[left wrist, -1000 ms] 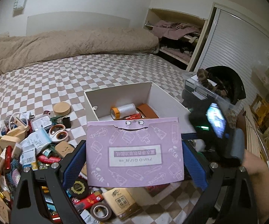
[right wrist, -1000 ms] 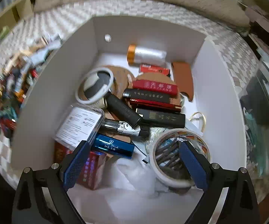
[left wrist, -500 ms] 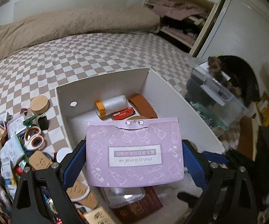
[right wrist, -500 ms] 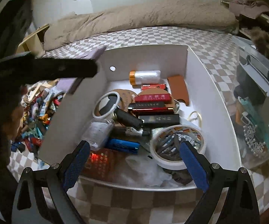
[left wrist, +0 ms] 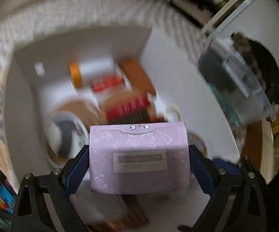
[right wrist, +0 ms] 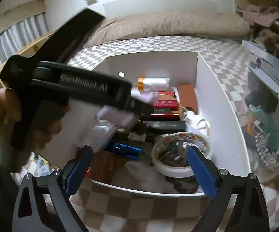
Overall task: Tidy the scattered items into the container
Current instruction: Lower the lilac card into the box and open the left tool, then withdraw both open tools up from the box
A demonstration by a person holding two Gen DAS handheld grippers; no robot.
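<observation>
We have the lilac box (left wrist: pixel 139 158) clamped between the blue pads (left wrist: pixel 77 166) of our left gripper (left wrist: pixel 139 162), flat face toward the camera, printed label upside down. It hangs over the open white container (left wrist: pixel 178 73), whose contents below and ahead of the jaws are badly blurred: an orange-capped roll (left wrist: pixel 89 73), something red (left wrist: pixel 127 106), a white ring (left wrist: pixel 66 131) to the lower left.

Our right gripper (right wrist: pixel 137 170) stands empty with its jaws spread apart, hovering at the near rim of the container (right wrist: pixel 216 104). Just ahead of its right finger lies a tape roll (right wrist: pixel 180 152), ahead of its left finger a blue tube (right wrist: pixel 126 150). From the upper left the left gripper's black body (right wrist: pixel 77 85) reaches in over the container, a hand (right wrist: pixel 2 116) on its grip, the lilac box (right wrist: pixel 116 114) a blur at its tip. The container sits on checked bedding (right wrist: pixel 158 42).
</observation>
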